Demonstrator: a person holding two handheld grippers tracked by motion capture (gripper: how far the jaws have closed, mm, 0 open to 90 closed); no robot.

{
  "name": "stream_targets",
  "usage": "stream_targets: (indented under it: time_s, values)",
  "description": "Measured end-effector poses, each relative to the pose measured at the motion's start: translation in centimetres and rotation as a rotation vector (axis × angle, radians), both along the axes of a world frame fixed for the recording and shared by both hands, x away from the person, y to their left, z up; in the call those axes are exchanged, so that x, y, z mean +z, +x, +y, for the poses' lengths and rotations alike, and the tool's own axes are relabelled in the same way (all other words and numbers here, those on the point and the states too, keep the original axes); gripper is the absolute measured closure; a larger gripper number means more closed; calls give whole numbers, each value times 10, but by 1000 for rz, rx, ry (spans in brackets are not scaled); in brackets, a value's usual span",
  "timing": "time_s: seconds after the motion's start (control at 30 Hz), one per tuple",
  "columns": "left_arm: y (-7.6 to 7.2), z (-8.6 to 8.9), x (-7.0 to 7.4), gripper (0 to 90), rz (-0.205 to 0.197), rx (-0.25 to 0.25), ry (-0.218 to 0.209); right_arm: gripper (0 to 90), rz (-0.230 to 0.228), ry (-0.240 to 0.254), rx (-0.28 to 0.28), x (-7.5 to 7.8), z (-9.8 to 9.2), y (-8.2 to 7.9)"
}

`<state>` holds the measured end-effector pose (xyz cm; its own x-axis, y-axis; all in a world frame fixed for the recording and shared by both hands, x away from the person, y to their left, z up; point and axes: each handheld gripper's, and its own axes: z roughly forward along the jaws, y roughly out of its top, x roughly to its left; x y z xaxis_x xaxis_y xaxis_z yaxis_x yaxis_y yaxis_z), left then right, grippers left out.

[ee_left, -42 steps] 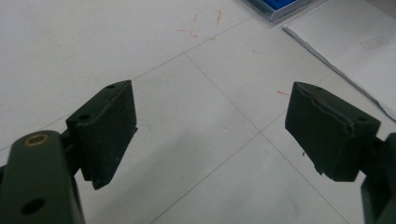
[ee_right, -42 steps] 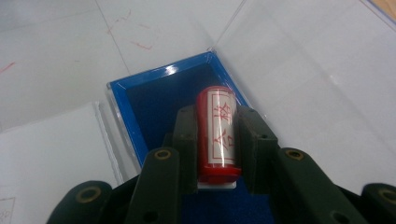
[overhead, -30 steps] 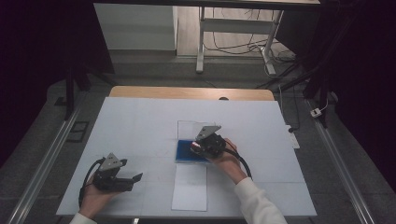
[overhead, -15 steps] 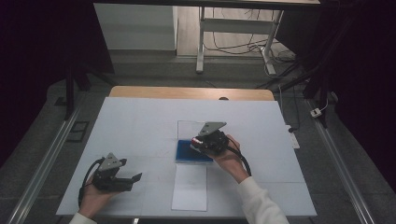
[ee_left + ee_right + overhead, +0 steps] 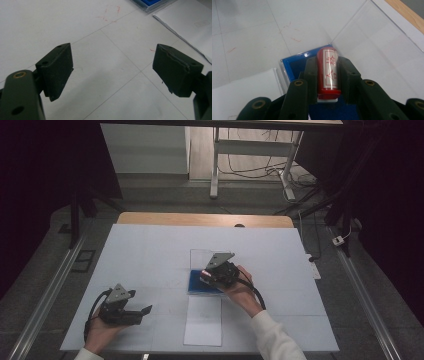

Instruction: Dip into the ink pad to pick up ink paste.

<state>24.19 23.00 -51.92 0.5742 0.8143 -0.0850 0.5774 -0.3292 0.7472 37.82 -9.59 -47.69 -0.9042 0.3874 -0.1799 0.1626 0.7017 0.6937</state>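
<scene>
My right gripper is shut on a red cylindrical stamp with red characters on its white label. It holds the stamp over the blue ink pad, which lies in a clear case with its lid folded open behind. A white paper sheet lies just in front of the pad. At the table's near left, my left gripper rests low over the white surface. Its jaws stand wide apart with nothing between them.
The white table top has faint grid lines and a few red marks. The paper's corner and the ink pad's edge lie ahead of the left gripper. A wooden strip runs along the far edge.
The right gripper with the stamp has shifted only slightly over the ink pad. The left gripper has stayed where it was.
</scene>
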Motion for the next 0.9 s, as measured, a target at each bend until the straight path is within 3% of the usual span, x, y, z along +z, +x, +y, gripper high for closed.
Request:
stream_targets:
  time_s: [0.3, 0.53, 0.9]
  values:
    - [0, 0, 0, 168, 1, -1, 3, 703, 6, -50, 12, -10, 11, 3]
    - [0, 0, 0, 168, 0, 2, 2, 703, 8, -63, 7, -10, 14, 4]
    - [0, 0, -1, 169, 1, 2, 8, 705, 63, -64, -22, -9, 14, 8]
